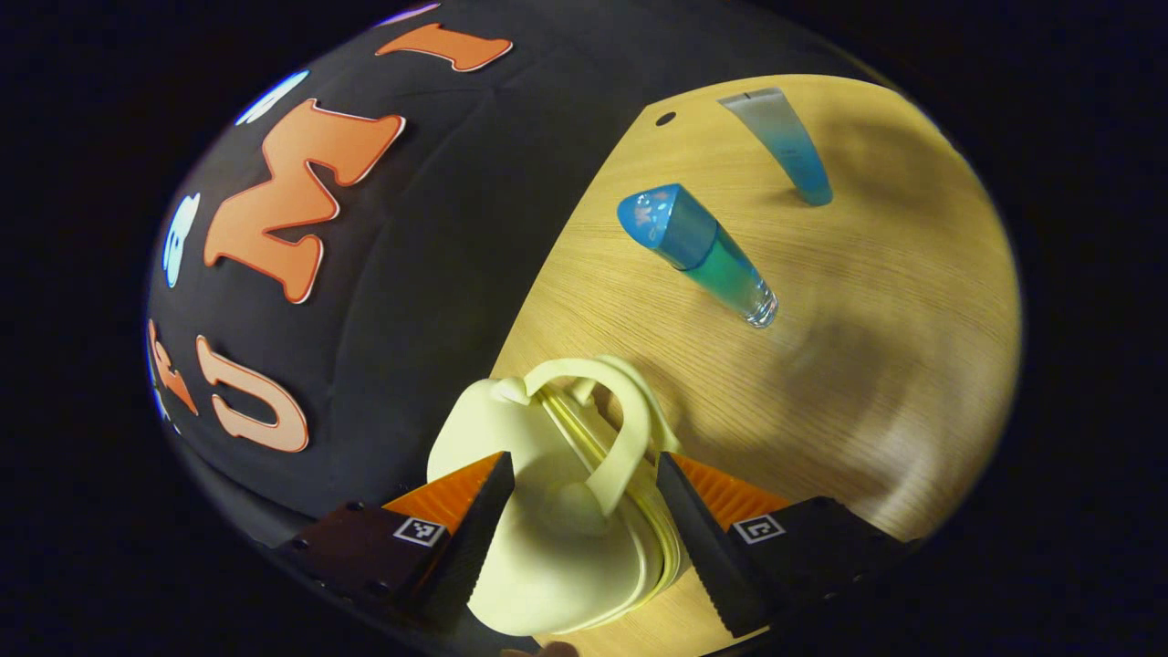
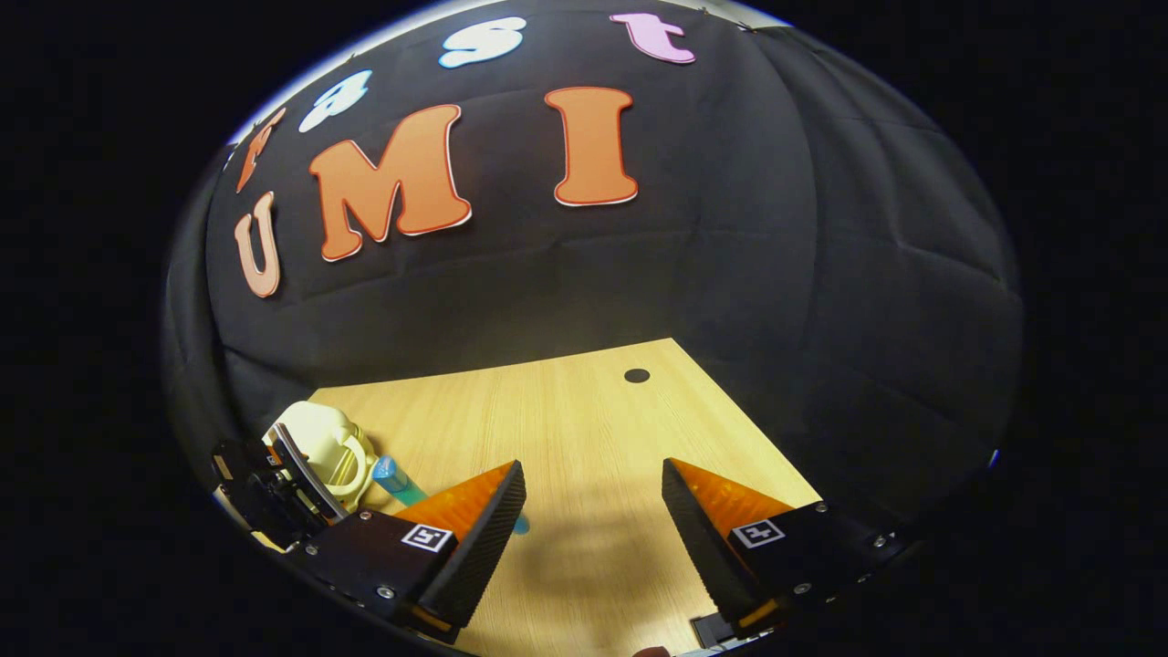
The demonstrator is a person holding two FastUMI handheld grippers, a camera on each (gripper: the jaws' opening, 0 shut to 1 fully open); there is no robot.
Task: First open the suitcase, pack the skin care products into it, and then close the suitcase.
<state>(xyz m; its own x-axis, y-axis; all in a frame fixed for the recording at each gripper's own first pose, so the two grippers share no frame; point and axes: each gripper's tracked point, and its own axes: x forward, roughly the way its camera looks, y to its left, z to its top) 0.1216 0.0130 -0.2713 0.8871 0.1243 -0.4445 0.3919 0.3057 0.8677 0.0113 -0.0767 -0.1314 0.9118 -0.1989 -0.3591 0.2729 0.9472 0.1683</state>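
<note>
Seemingly left claw [image 1: 584, 493] straddles suitcase [image 1: 547, 511].

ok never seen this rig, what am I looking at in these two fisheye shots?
No robot arm: a person carries a two-finger claw in each hand, each with a forward-looking camera. In the left gripper view, the left claw straddles a small pale-yellow plastic suitcase, still closed, on the light wooden table. I can't tell whether the fingers grip it. Beyond lie a blue-green clear bottle with a blue cap and a translucent blue squeeze tube. In the right gripper view, the right claw is open and holds nothing above the table.
</note>
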